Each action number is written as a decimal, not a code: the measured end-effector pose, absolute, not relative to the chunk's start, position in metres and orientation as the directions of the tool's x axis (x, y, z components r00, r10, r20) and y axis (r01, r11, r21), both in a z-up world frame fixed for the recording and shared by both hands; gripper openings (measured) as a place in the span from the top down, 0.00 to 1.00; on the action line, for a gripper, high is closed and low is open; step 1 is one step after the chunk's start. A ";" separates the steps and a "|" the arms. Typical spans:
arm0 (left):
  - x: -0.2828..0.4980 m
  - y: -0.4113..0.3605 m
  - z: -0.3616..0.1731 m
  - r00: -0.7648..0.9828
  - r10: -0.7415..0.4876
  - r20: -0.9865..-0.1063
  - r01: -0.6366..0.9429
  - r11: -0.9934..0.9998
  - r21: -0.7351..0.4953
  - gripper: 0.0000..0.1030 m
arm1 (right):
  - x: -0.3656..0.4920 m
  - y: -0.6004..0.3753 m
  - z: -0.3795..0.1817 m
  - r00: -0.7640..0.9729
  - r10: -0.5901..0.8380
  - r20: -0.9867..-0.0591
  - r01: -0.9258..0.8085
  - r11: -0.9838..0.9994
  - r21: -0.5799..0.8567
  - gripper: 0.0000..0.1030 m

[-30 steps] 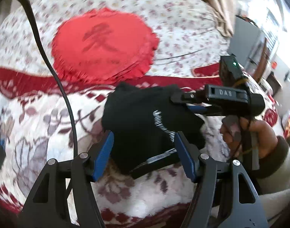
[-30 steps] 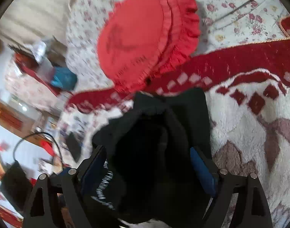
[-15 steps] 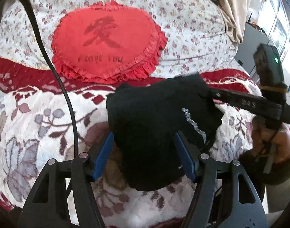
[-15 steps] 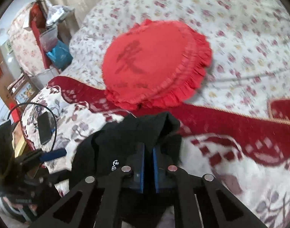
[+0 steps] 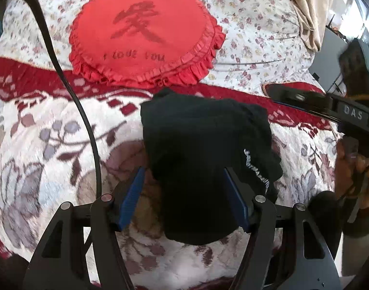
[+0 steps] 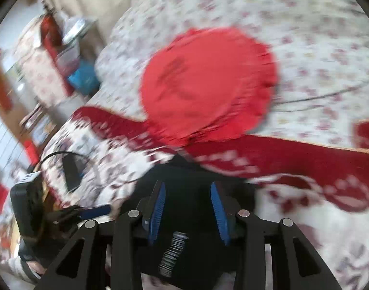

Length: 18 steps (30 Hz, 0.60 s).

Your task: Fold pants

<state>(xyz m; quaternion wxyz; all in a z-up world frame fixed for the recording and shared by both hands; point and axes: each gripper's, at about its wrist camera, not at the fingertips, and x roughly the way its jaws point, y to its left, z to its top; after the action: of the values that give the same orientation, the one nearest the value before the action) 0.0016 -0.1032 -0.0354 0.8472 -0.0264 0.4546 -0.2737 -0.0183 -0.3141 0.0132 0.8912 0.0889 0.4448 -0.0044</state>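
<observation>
My left gripper (image 5: 184, 193) spread, empty | my right gripper (image 6: 188, 207) spread | folded black pants (image 5: 203, 159) between fingers | red cushion (image 5: 143, 36) at 12 o'clock

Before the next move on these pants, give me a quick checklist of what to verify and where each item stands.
1. Left gripper open: ok, its fingers stand wide on either side of the black pants.
2. Right gripper let go: ok, its fingers stand apart over the pants.
3. Pants in a compact bundle on the blanket: ok.
4. Fold neat and edges lined up: cannot tell, the cloth is dark and the right view is blurred.
5. Pants apart from the red cushion: cannot tell, their far edge lies right at its frill.
6. Black cable away from the pants: ok, it runs to their left.
</observation>
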 end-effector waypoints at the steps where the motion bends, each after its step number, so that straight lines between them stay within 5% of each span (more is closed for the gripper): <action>1: 0.001 -0.104 -0.042 0.421 -0.476 -0.772 0.433 0.853 -0.290 0.36 | -0.007 -0.304 0.004 0.588 0.089 -0.804 0.056 0.987 0.150 0.64; 11: 0.003 -0.098 -0.060 0.398 -0.492 -0.774 0.375 0.857 -0.352 0.35 | 0.064 -0.289 -0.085 0.448 -0.045 -0.893 0.071 0.997 -0.015 0.73; 18: -0.002 -0.098 -0.053 0.402 -0.476 -0.782 0.382 0.864 -0.329 0.35 | 0.060 -0.296 -0.065 0.478 -0.010 -0.879 0.101 0.994 0.044 0.72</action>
<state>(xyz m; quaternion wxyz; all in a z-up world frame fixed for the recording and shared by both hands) -0.0019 -0.0977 -0.0532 0.8357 -0.0487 0.4830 -0.2566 0.0596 -0.2957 -0.0649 0.8583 0.0450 0.5101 -0.0324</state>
